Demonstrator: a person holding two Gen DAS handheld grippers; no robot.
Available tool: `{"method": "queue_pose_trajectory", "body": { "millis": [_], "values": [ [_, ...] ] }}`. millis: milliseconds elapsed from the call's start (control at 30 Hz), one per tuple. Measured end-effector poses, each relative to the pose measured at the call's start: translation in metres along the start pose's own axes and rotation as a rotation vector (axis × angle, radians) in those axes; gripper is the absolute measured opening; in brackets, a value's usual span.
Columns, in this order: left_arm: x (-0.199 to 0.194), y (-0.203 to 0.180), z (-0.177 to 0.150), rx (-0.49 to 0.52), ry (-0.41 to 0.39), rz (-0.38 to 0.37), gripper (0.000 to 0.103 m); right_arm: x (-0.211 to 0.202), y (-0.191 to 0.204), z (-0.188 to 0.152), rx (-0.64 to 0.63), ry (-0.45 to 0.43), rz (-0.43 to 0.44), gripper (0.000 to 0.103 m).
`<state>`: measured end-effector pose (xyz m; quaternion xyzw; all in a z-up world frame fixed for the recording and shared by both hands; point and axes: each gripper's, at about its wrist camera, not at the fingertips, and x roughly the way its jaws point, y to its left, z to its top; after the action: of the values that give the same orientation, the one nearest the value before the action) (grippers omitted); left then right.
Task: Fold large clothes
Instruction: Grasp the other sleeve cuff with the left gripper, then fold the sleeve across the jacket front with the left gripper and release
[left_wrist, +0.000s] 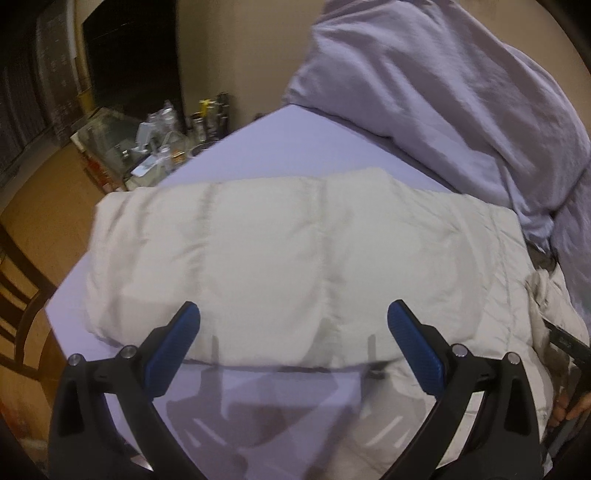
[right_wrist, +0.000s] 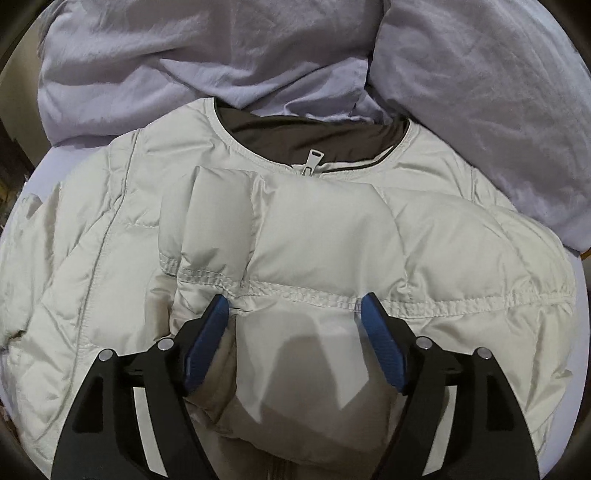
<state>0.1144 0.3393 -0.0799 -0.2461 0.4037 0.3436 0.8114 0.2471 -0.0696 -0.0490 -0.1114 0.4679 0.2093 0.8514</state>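
Left gripper (left_wrist: 293, 328) spread, above near edge of cream quilted puffer jacket (left_wrist: 295, 251) | right gripper (right_wrist: 294, 314) spread astride folded hem, collar far | jacket on lavender bedsheet (left_wrist: 280, 140)

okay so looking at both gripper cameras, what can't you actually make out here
- Jacket hem: right wrist view, hidden behind the right gripper and cut off by the bottom edge.
- Items on the side table: left wrist view, too small and blurred.
- Bed under the jacket: covered.
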Motion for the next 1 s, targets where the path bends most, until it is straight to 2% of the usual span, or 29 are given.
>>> {"method": "queue_pose_trajectory", "body": {
  "millis": [200, 367, 467, 633, 767, 900, 1000],
  "values": [
    [-0.001, 0.054, 0.012, -0.075, -0.011, 0.063, 0.098, -0.018, -0.02, -0.001, 0.055, -0.006, 0.069, 0.077],
    [0.01, 0.106, 0.016, -0.158, 0.025, 0.121, 0.084, -0.03, -0.028, -0.006, 0.073, -0.019, 0.099, 0.077],
    [0.02, 0.132, 0.013, -0.238, 0.062, 0.115, 0.077, -0.036, -0.029, -0.009, 0.061, -0.027, 0.101, 0.077],
    [0.03, 0.151, 0.006, -0.307, 0.086, 0.084, 0.073, -0.039, -0.035, -0.012, 0.054, -0.03, 0.099, 0.077],
    [0.027, 0.149, -0.001, -0.306, 0.058, 0.1, 0.065, -0.04, -0.041, -0.017, 0.063, -0.025, 0.104, 0.077],
    [0.027, 0.138, -0.001, -0.308, 0.048, 0.075, 0.031, -0.043, -0.046, -0.026, 0.068, -0.025, 0.111, 0.077],
    [0.023, 0.128, 0.003, -0.316, 0.043, 0.081, 0.017, -0.05, -0.052, -0.032, 0.078, -0.035, 0.114, 0.077]
  ]
}}
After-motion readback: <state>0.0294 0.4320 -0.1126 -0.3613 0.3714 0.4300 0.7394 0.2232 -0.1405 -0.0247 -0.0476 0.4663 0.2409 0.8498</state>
